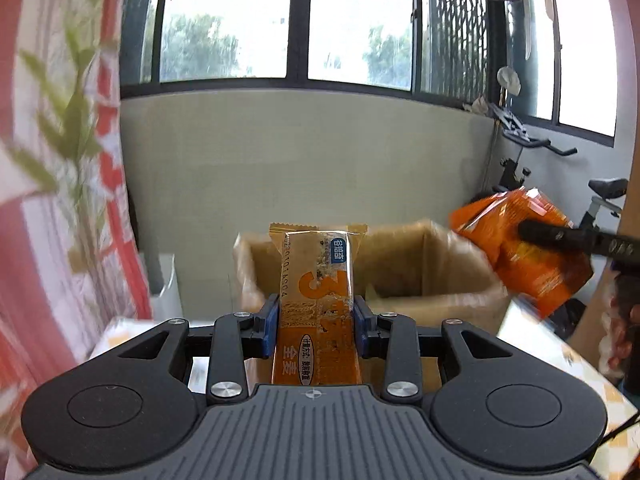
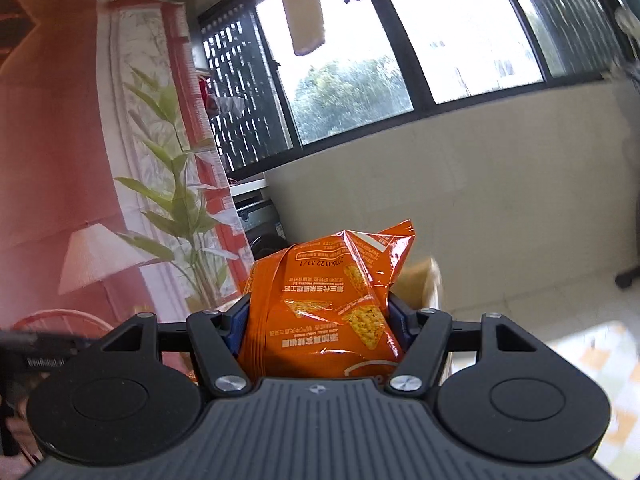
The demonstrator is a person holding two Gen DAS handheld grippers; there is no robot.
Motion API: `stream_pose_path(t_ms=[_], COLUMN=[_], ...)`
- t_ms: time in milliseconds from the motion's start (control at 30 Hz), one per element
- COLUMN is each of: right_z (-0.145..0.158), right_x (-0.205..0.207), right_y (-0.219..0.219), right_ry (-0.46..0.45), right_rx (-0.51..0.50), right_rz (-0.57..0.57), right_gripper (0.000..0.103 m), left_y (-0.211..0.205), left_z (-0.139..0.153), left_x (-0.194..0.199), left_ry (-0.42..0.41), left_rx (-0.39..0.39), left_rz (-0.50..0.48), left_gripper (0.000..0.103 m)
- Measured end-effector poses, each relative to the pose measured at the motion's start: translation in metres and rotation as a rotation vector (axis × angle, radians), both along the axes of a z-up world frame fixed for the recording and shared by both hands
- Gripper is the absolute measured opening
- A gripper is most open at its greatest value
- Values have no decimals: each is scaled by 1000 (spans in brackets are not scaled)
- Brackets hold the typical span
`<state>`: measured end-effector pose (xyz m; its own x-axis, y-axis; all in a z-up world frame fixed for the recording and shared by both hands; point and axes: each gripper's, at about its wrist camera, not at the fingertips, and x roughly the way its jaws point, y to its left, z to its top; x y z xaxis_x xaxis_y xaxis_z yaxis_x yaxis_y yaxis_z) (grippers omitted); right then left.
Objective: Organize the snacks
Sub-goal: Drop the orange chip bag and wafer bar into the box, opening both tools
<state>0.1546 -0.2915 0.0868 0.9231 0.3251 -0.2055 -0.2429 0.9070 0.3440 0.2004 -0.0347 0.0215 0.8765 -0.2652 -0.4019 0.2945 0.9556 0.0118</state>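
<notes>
Window wall behind; cardboard box (image 1: 432,264) partly hidden; left fingers (image 1: 268,320) clamp bar (image 1: 316,304), right fingers (image 2: 236,324) chip bag (image 2: 332,304).

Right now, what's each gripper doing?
Left gripper: closed on the cracker packet.
Right gripper: closed on the orange chip bag.

Lit by daylight from the windows (image 1: 348,24) across the top, blown out to near white in both views. Dim and flat below, with soft shadow inside the cardboard box (image 1: 424,264). Smeared by motion blur at left on the floral curtain (image 1: 48,184) and at right on the orange chip bag (image 1: 520,248). Sharp at centre on the wholewheat biscuit packet (image 1: 316,304). Bent by fisheye at the edges, window frames curved, corners dark.
</notes>
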Motion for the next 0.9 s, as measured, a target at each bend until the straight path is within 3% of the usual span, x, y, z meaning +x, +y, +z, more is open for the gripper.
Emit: stream_pose_path(t_ms=[167,367,400,433,500,633,900], right_z=[-5,-18,-21,-23,-30,-32,-34], right_x=[51,100,106,110,115,109,46], right_y=[19,52,56,58,56,48,25], right_ry=[19,72,84,96,113,123,56], right_rx=[-22,-100,-103,-98,-55,-25,-22], right_rz=[-76,-78,-78,-75,-58,-51,2], right_gripper=[67,69,73,79,88,89,89], left_y=[-23,-43,-45,-45,-42,-30,12], left_z=[15,3,0,-3,-7,-7,-4], left_x=[51,100,106,110,117,111,60], left_ry=[-5,52,62,76,89,88,62], left_rx=[9,63,63,60,46,23,-4], left_rz=[-8,17,20,31,54,49,52], left_gripper=[38,39,45,60,69,69,69])
